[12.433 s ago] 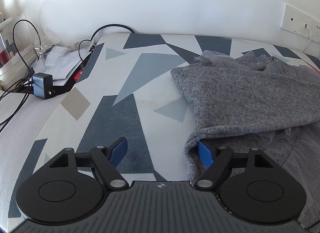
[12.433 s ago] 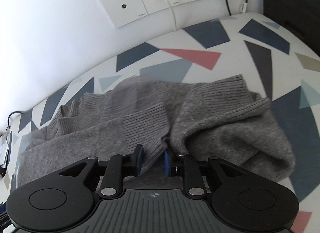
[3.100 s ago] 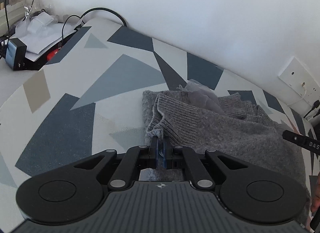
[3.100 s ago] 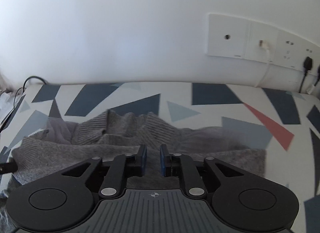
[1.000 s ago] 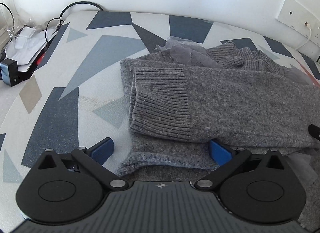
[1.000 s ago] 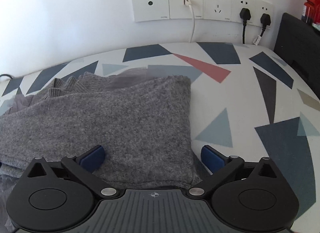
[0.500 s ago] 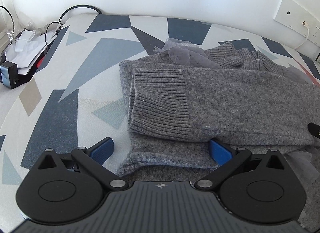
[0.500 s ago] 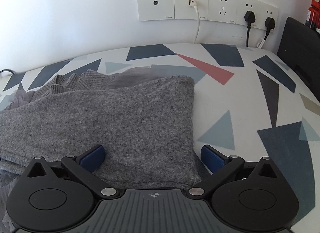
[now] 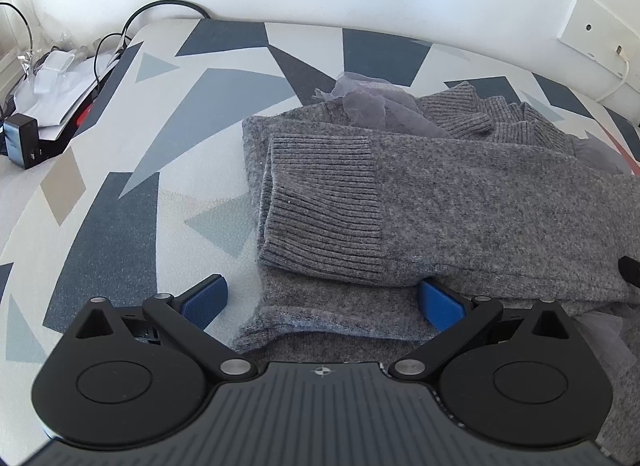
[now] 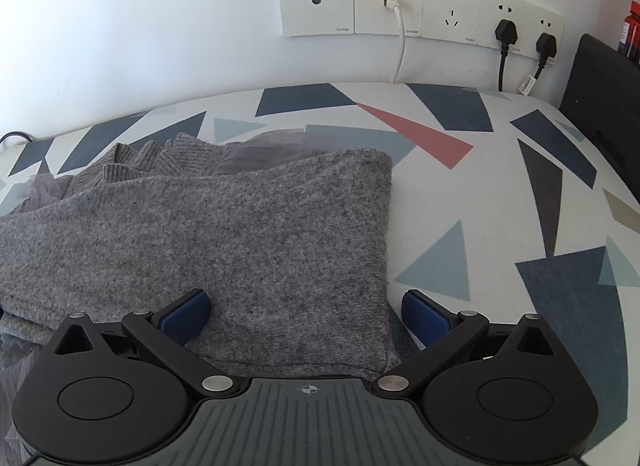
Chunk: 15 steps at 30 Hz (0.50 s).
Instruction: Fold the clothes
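A wide tabletop covered in a white cloth printed with dark blue, pale blue, tan and red triangles fills both views, backed by a plain white wall. On the cloth lies a grey knitted sweater, folded into a long band that runs across the table, with a ribbed cuff laid on top at its left end and a ribbed collar bunched at the far edge. A wisp of grey gauzy fabric pokes out from beneath the sweater on the wall side. The left gripper rests low at the sweater's left end with its blue-padded fingers spread wide, one over bare cloth and the other tucked against the knit under the cuff, gripping nothing. The right gripper sits at the sweater's right end, likewise spread wide, its fingers straddling the folded right edge without clasping it. On the wall is a row of white sockets with a white cable and two black plugs. At the far left edge of the table are black cables, white papers and a small black power adapter.
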Available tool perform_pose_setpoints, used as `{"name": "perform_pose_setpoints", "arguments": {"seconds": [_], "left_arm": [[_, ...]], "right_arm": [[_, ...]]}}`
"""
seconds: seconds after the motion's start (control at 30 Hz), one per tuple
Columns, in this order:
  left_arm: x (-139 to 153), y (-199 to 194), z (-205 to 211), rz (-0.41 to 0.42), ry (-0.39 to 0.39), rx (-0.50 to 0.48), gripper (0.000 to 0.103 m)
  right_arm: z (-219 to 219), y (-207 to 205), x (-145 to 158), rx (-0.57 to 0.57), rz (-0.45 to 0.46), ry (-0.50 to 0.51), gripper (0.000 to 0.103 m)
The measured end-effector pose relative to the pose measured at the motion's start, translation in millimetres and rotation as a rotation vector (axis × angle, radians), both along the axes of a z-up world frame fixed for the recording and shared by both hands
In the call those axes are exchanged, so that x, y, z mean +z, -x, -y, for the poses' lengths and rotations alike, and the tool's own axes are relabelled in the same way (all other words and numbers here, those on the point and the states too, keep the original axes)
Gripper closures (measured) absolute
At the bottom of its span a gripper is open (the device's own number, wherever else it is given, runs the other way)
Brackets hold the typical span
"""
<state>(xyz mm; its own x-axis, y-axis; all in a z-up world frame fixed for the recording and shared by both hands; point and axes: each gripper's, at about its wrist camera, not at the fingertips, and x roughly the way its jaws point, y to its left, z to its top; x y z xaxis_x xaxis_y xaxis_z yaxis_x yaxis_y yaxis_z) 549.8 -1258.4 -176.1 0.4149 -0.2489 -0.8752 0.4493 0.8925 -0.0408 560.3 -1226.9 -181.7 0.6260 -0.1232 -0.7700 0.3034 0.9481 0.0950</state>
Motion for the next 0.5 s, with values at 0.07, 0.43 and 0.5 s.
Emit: {"name": "perform_pose_setpoints", "arguments": {"seconds": [0.07,0.43,0.5], "left_arm": [[2.1,-2.4,2.2,-0.036,-0.019,0.033,0.0],[26.3,30.2,-12.3,-0.029,-0.037,0.071,0.0],[35.2,36.9,-22.8,-0.013,-0.011,0.061,0.0]], "right_arm": [[5.0,-4.1,3.4,0.005,-0.033,-0.026,0.001],[30.6,40.7,43.9,-0.079,0.027,-0.124,0.001],[27.9,54.1,50.0,-0.082,0.032,-0.102,0.001]]}}
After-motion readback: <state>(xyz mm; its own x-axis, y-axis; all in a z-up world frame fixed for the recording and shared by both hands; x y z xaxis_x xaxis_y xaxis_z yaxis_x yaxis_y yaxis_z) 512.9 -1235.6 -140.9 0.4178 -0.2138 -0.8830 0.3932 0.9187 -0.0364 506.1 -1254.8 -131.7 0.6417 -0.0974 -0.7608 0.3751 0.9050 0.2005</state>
